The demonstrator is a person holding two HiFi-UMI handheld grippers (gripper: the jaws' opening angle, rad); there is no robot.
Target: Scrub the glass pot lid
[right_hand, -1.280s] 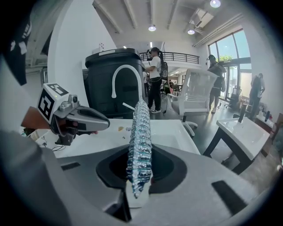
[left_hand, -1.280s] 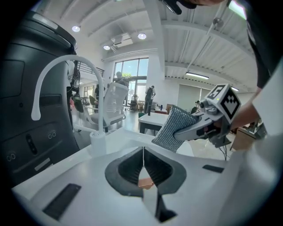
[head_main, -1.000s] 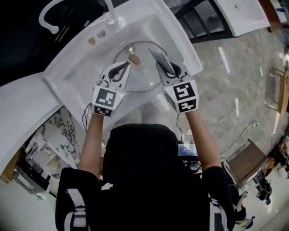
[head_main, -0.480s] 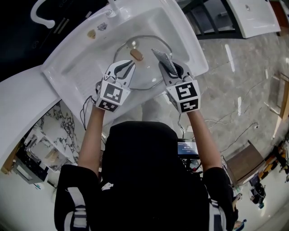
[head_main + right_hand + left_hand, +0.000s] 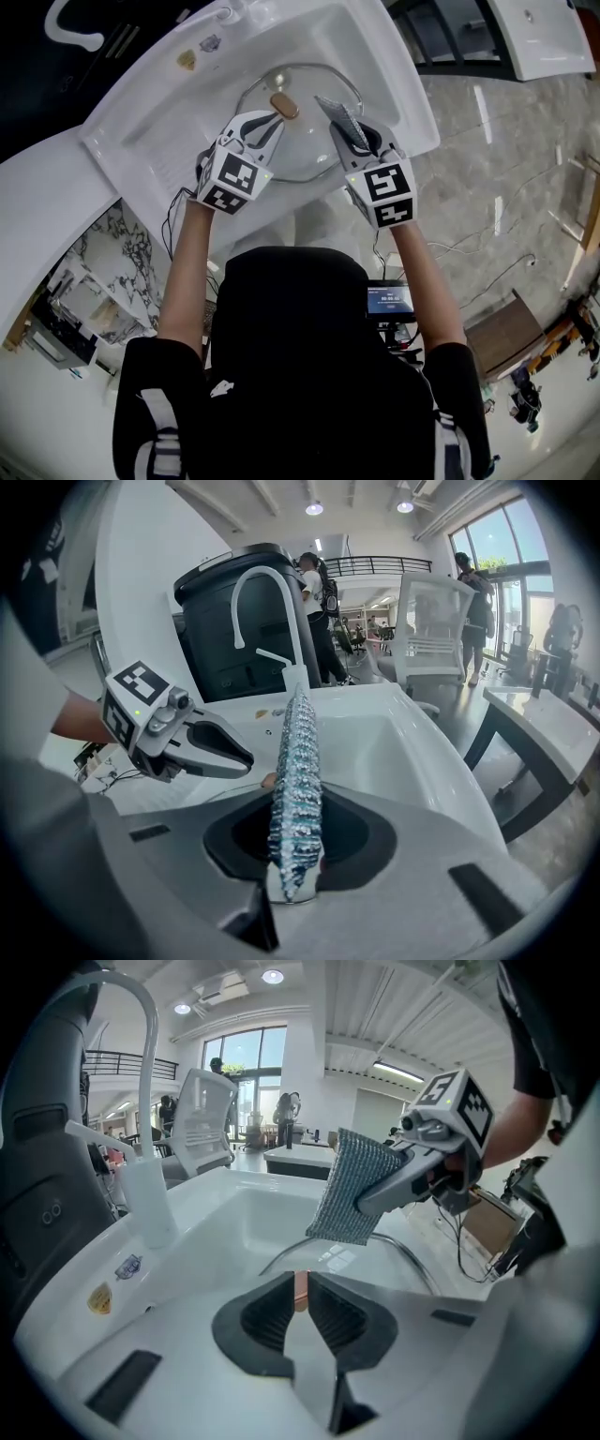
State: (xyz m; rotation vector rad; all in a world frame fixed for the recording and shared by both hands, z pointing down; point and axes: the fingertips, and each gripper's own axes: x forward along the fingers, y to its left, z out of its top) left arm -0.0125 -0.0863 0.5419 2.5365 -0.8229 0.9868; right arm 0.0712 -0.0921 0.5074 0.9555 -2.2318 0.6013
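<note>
Two tools hung over the sink, and the glass pot lid lay flat in the basin beneath and just ahead of both. Its brown knob pointed upward.

The right tool was clamped on a grey scrubbing cloth. The cloth stood out past its tips as a stiff flap and ran forward along the tool's own line. It hung over the half of the lid nearer that tool, beside the knob and clear of it. No view showed whether it had met the glass (the right gripper view saw it edge-on, well above the basin floor).

The left tool had its jaws together on nothing. The knob sat just beyond its tips, showing as a thin brown strip through the slit between them. I could not tell whether tip and knob touched.

By my reading, the scrub had not yet begun. The cloth-bearing tool was the nearer to bare glass, which lay downward and slightly forward of the cloth's free end. The coming move seemed to be a short descent to lay the flap flat on the lid. To steady the lid by its knob, the left tool would first have to part its jaws.
</note>
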